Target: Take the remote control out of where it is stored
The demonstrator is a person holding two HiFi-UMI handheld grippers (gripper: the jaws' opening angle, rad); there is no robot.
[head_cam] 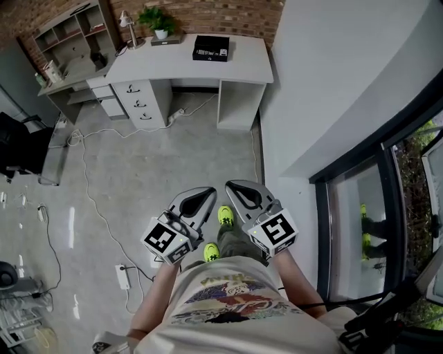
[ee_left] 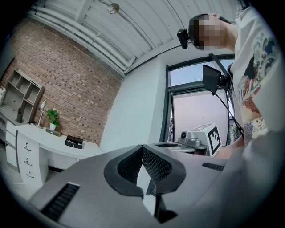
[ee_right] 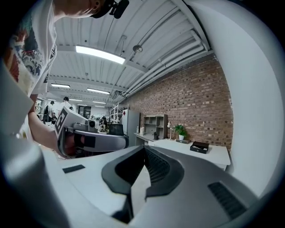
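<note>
No remote control shows in any view. A black box lies on the white desk far across the room; it also shows as the small black box and the black box in the gripper views. My left gripper and right gripper are held side by side close to my body, above the floor and far from the desk. Both are shut with nothing between the pads. The left gripper's tips meet, and so do the right gripper's.
The desk has a drawer unit, a potted plant and a lamp. A shelf unit stands at its left. Cables and a power strip lie on the concrete floor. A white wall and a window are at the right.
</note>
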